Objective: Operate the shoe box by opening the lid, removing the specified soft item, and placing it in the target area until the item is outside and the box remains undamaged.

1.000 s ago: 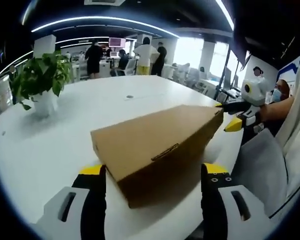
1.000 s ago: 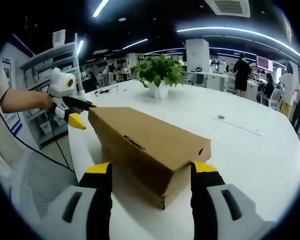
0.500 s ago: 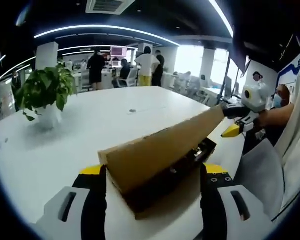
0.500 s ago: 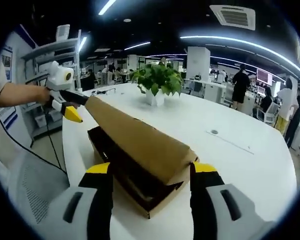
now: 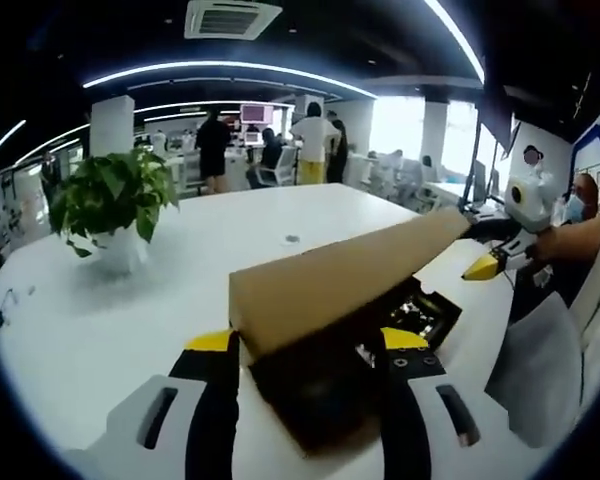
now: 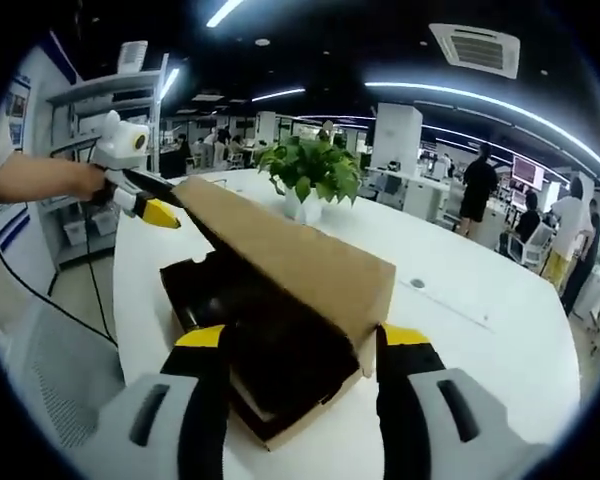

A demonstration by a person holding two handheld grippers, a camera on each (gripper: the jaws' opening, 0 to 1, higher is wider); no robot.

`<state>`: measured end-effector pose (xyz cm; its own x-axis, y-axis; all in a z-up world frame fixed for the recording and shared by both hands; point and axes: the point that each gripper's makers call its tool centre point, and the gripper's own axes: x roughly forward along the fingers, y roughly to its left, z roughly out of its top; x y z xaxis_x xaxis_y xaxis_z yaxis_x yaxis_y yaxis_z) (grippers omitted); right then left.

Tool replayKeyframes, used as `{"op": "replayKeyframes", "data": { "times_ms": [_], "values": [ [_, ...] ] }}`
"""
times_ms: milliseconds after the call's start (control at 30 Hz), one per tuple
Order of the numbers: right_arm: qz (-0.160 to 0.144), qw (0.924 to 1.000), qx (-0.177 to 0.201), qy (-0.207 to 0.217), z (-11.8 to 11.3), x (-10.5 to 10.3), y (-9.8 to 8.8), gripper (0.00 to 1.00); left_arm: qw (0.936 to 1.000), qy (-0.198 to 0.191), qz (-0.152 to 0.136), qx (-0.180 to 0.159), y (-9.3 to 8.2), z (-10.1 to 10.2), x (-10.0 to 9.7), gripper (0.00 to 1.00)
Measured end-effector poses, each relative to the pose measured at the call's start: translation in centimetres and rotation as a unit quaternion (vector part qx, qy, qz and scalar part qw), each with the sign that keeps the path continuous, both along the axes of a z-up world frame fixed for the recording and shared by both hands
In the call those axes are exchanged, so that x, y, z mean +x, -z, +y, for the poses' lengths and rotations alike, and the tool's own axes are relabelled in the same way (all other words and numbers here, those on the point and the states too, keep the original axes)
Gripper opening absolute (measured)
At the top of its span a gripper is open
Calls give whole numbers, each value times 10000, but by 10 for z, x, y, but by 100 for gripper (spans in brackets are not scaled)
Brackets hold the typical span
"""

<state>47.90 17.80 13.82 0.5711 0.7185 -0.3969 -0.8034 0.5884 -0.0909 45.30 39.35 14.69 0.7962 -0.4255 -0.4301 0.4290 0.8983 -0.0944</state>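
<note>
A brown cardboard shoe box lies on the white table between my two grippers. Its lid is tilted up along one long side, showing a dark inside with black contents that I cannot make out. My left gripper clasps the lid's near end. At the far end my right gripper holds the lid's corner. In the right gripper view the lid slopes up over the dark contents; my right gripper grips this end and the left gripper pinches the far corner.
A potted plant stands on the table beyond the box. Grey chair backs sit close by the table's edge. People stand at desks far back, and shelving rises behind the person's hand.
The lid has gone from flat on the box to tilted well up, exposing the dark inside. Both grippers have risen with it, and the left jaws have drawn in slightly.
</note>
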Motion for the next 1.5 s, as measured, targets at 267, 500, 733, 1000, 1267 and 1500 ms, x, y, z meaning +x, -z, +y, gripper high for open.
{"op": "replayKeyframes", "data": {
  "times_ms": [267,500,733,1000,1267,1500],
  "values": [
    [-113,9999,3,-11,2,16,-7,54,9997,-120,-61,197,-7,11,20,39],
    [-161,9999,10,-15,3,27,-11,54,9995,-177,-57,261,-13,16,35,33],
    [-181,9998,37,8,5,42,-14,54,9989,-317,-65,350,-15,25,51,23],
    [-221,9998,-15,-12,8,55,-14,55,9984,-417,-94,382,-17,31,68,17],
    [-227,9997,0,7,9,65,-14,54,9976,-481,-135,478,-16,36,79,11],
    [-229,9997,-18,15,11,75,-12,54,9972,-521,-122,517,-15,40,90,9]
  ]
}}
